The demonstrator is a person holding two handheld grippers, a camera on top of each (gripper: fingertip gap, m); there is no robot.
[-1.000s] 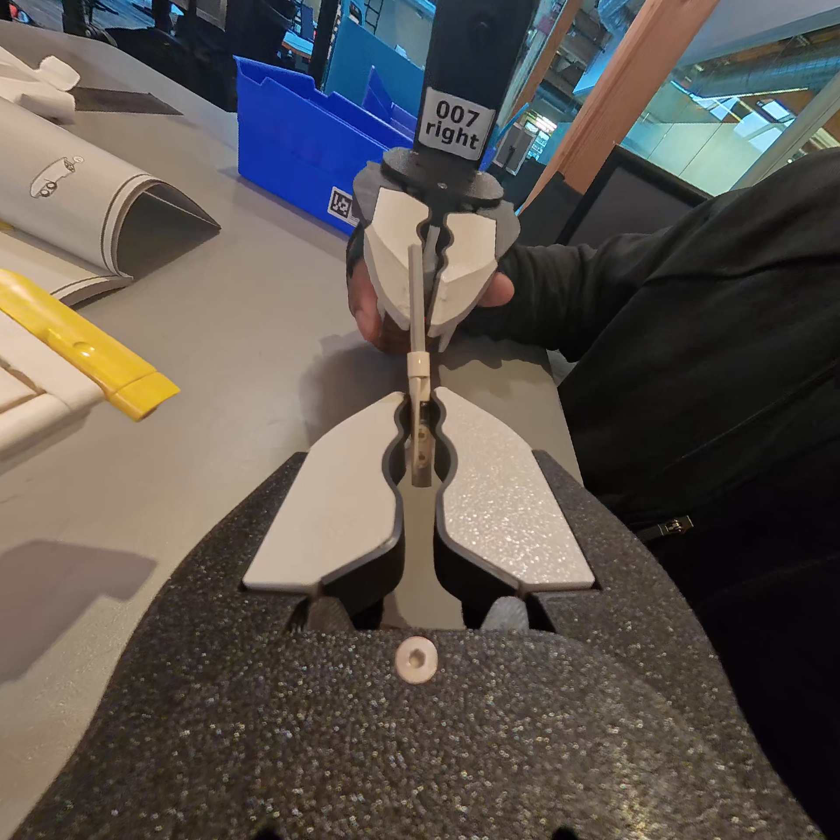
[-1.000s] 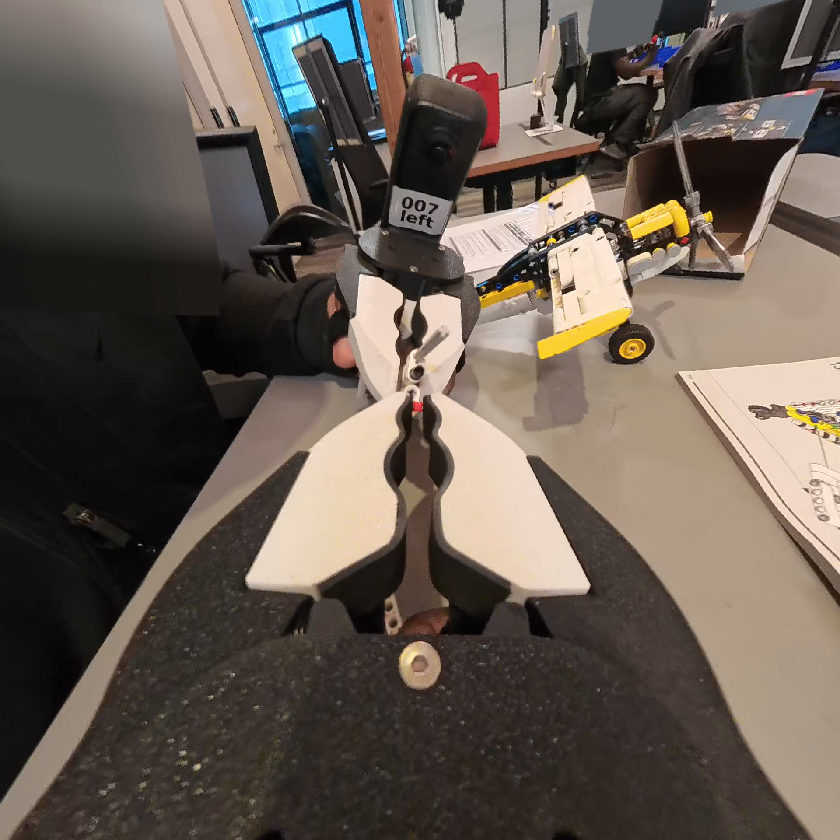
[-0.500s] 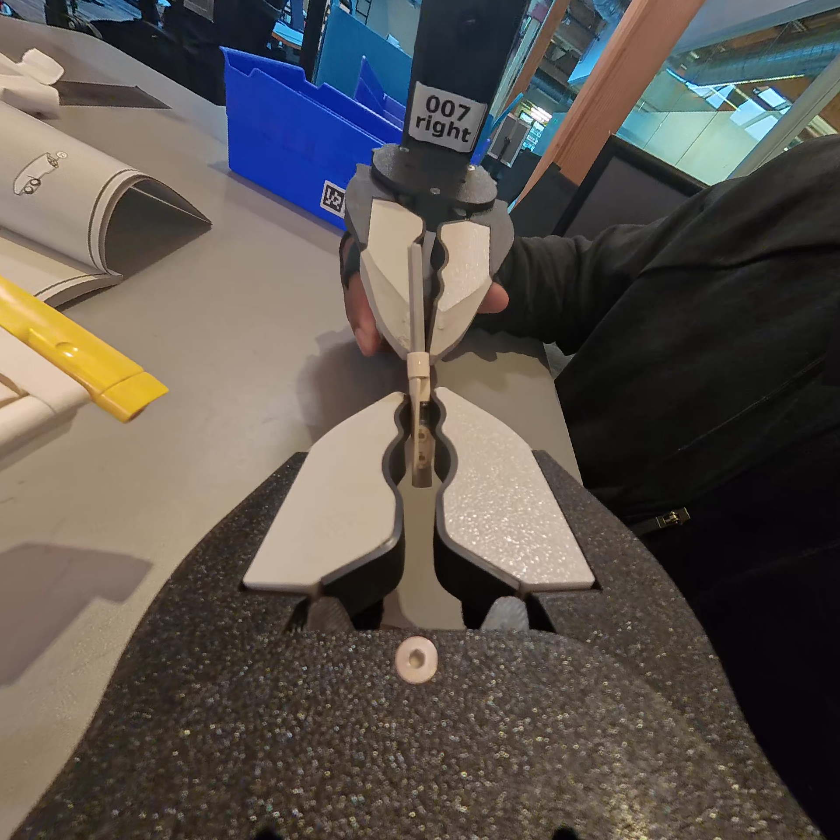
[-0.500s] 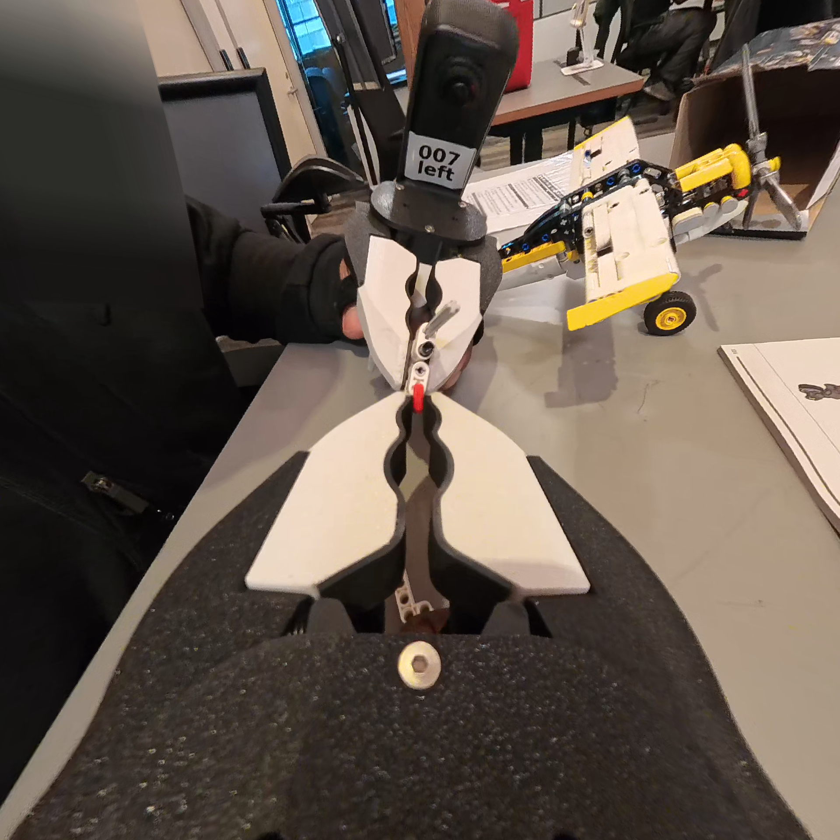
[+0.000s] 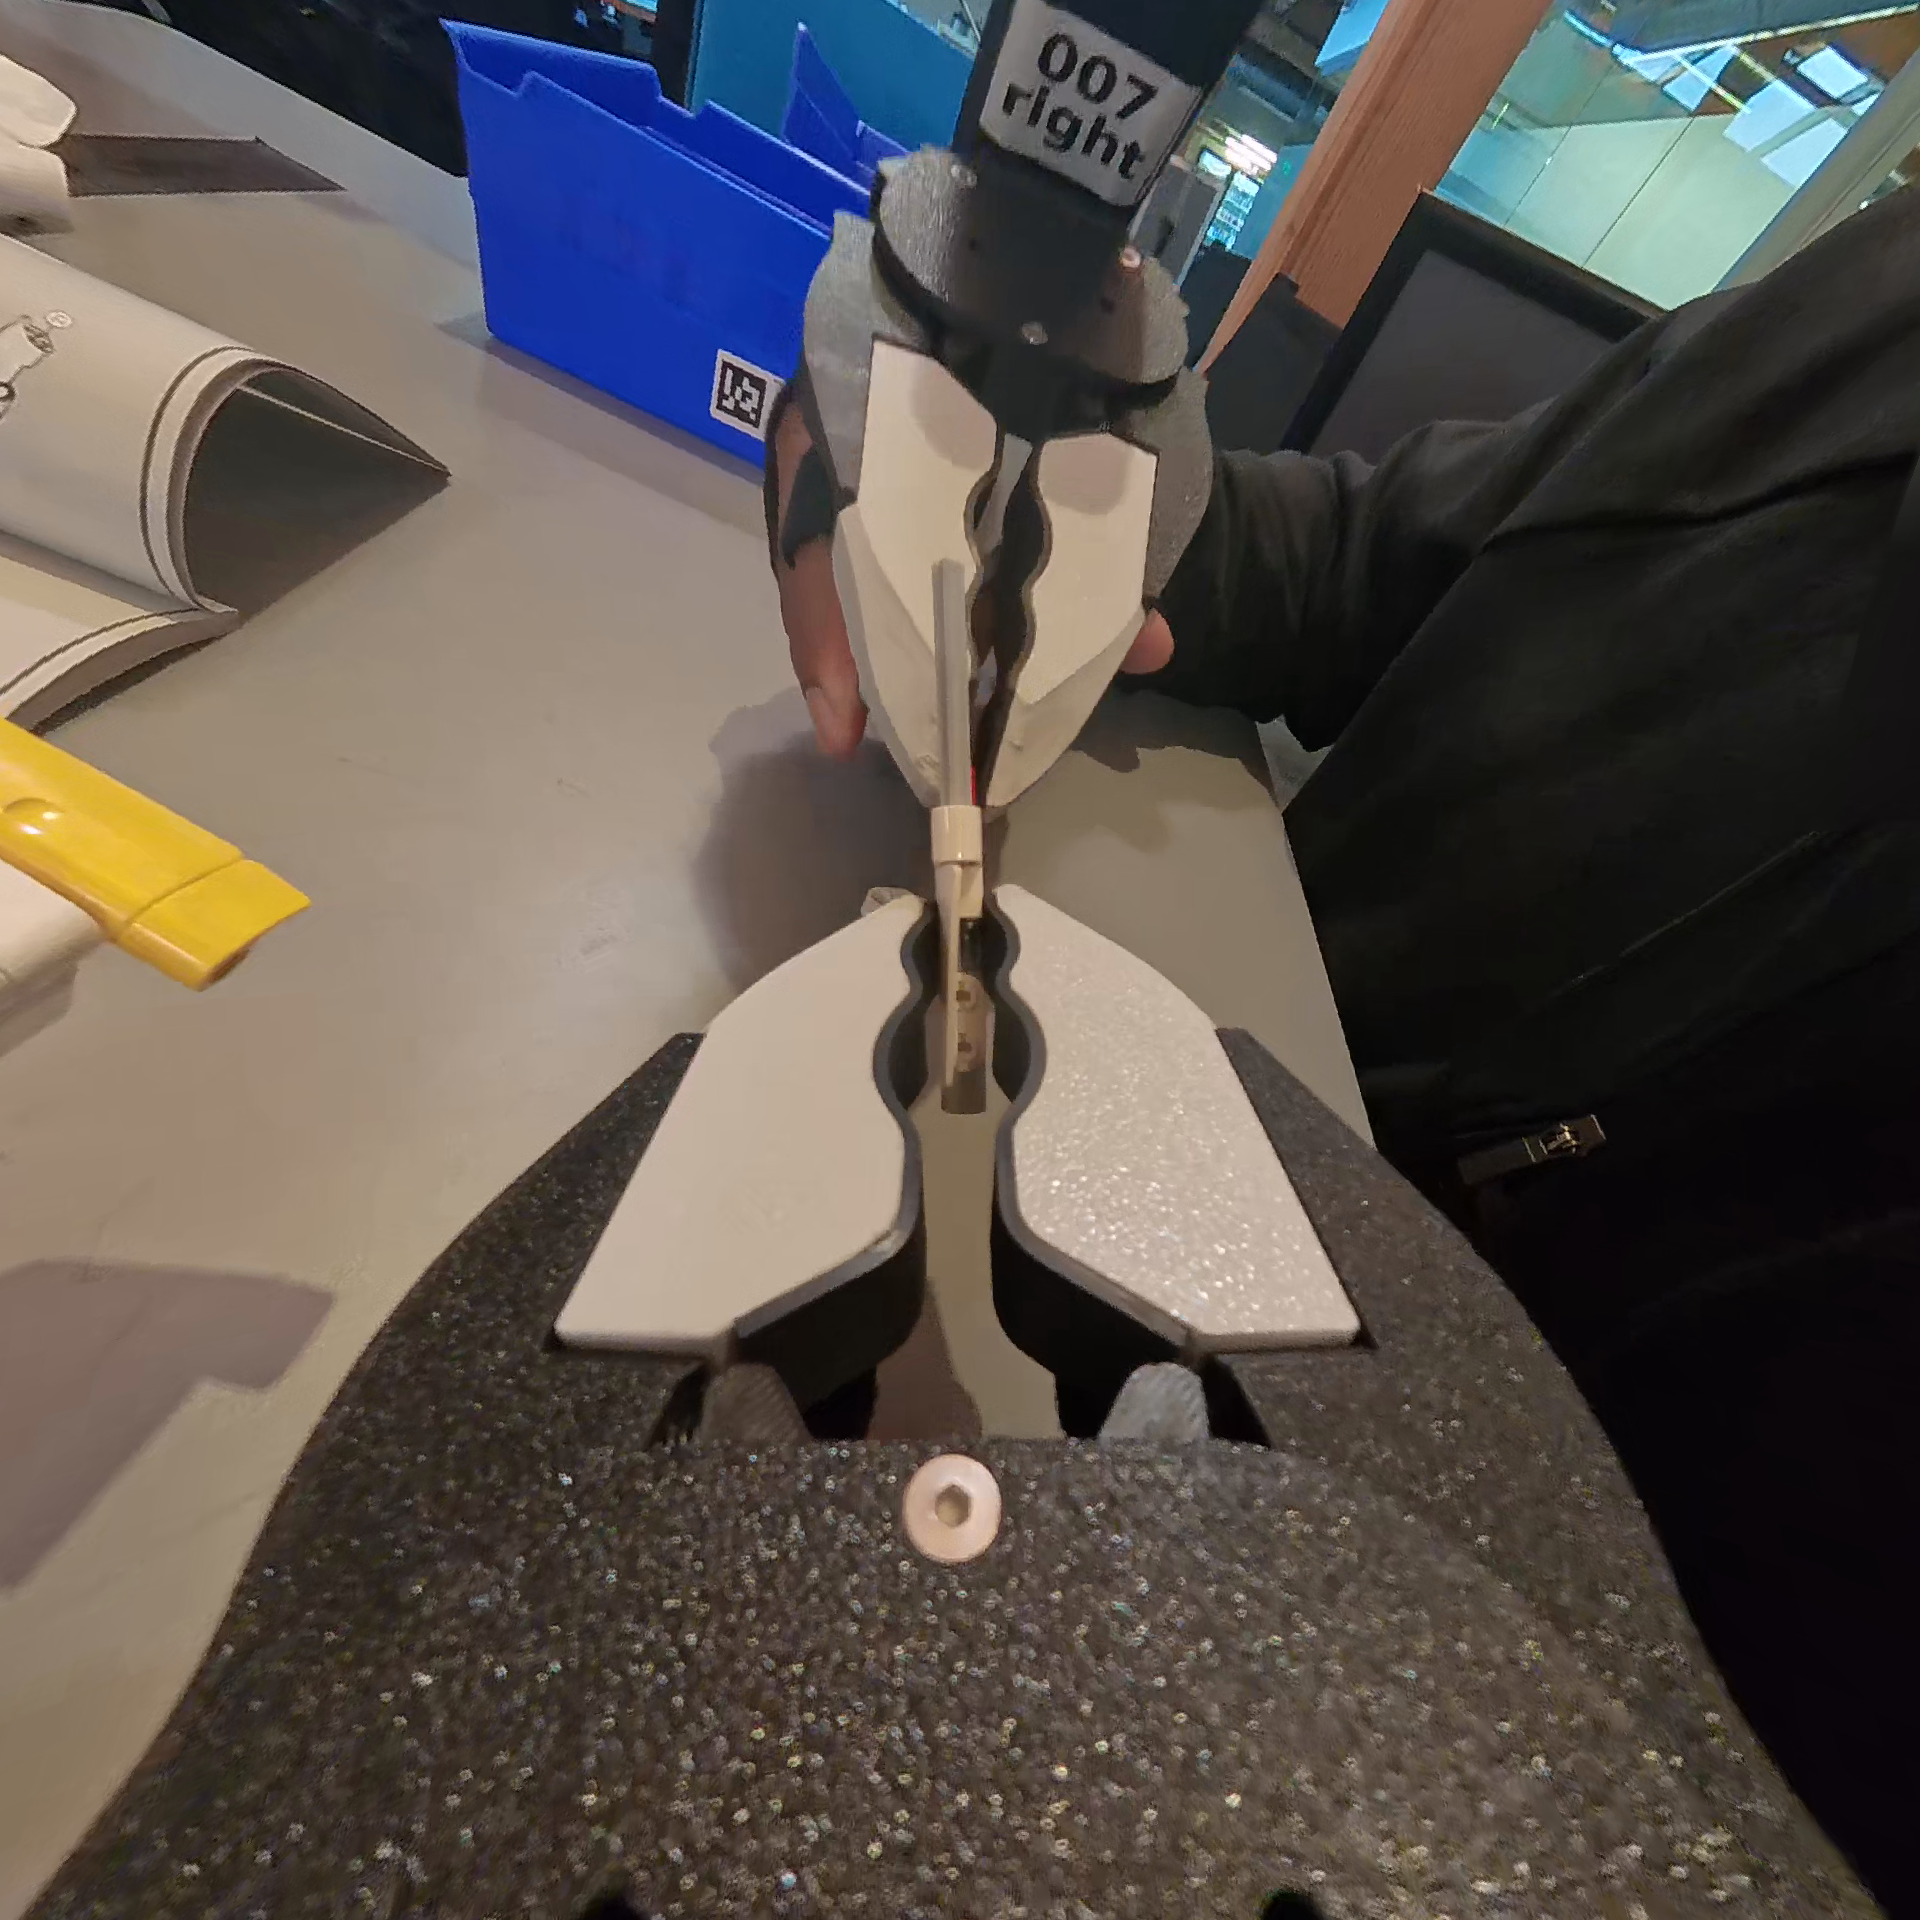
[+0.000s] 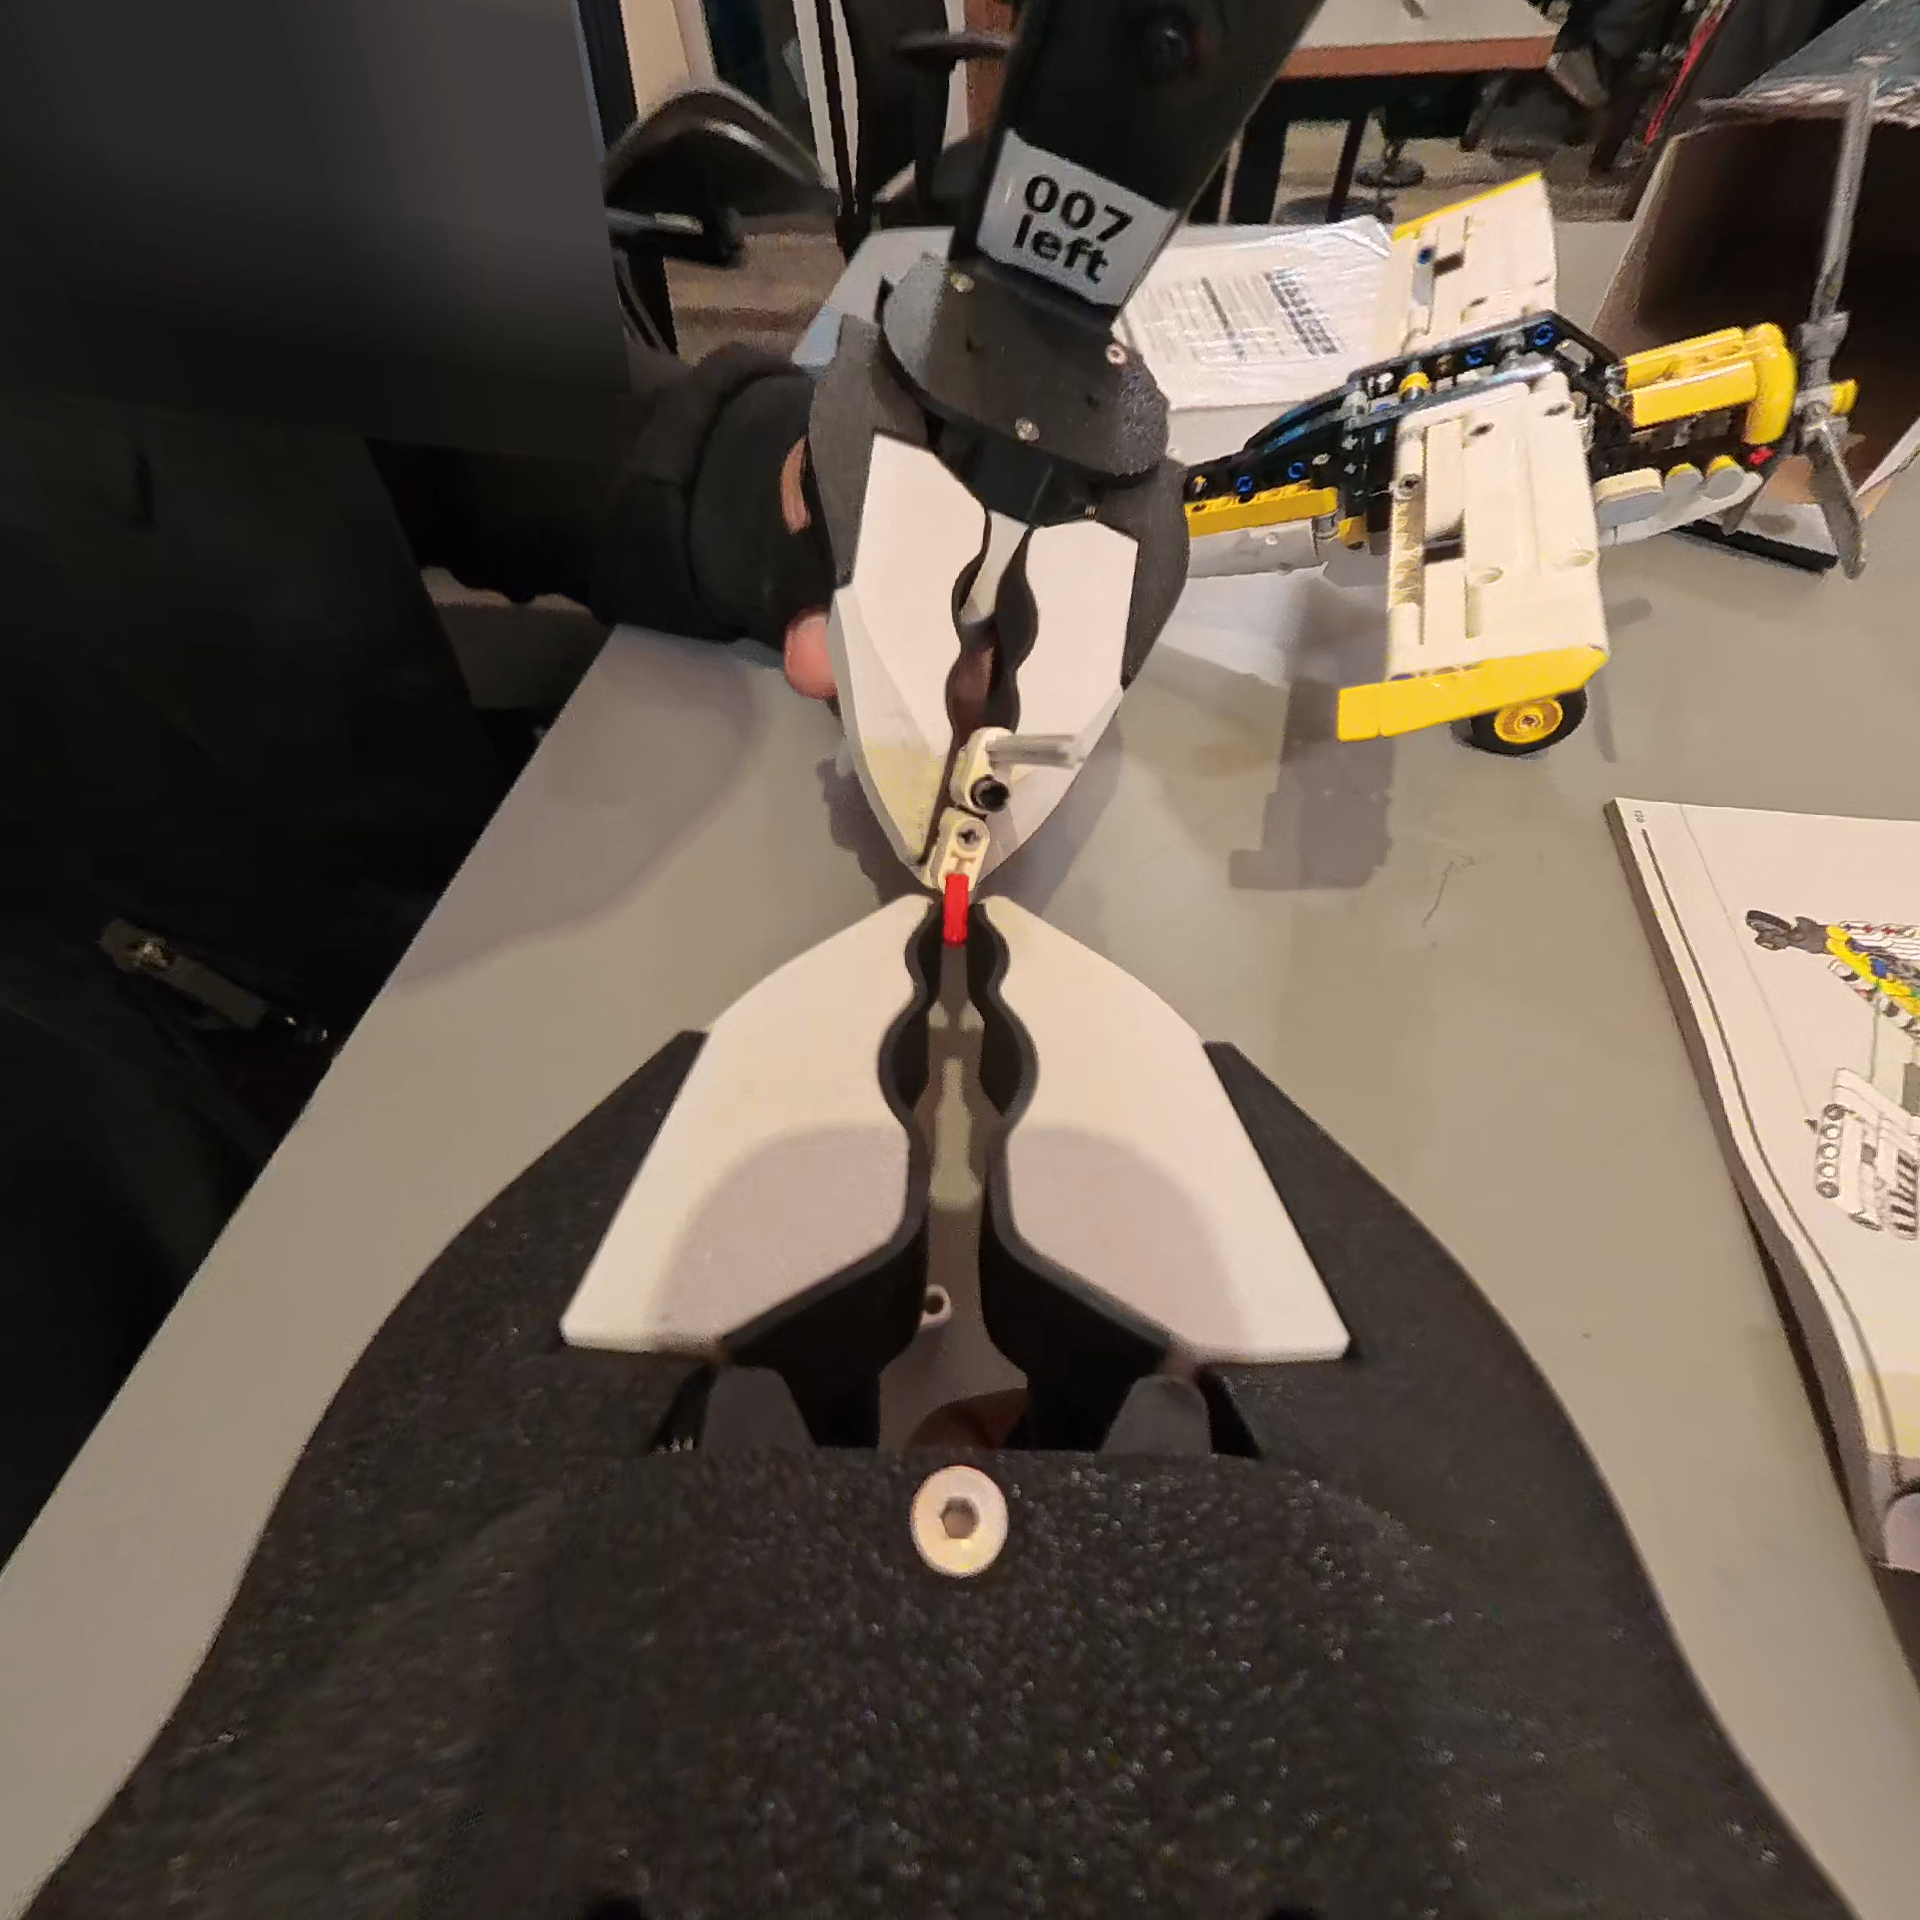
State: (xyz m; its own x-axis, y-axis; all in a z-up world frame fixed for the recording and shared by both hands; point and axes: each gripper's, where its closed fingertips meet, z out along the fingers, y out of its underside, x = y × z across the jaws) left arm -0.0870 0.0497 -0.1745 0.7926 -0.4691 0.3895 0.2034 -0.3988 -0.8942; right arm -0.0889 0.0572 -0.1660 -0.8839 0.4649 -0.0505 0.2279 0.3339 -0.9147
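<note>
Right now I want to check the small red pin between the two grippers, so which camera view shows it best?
The right wrist view: the red pin stands unobstructed, pinched at the right gripper tips, its far end at the white connector of the part held by the left gripper. The left wrist view shows only a red sliver behind the grey axle.

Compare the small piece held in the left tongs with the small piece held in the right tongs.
The left tongs clamp a cream-white plastic connector beam carrying a grey axle; the right tongs pinch a tiny red plastic pin. The beam is longer, with holes; the pin is short and plain. The beam juts well past its fingertips; the pin barely protrudes. Both meet tip to tip above the grey table.
</note>
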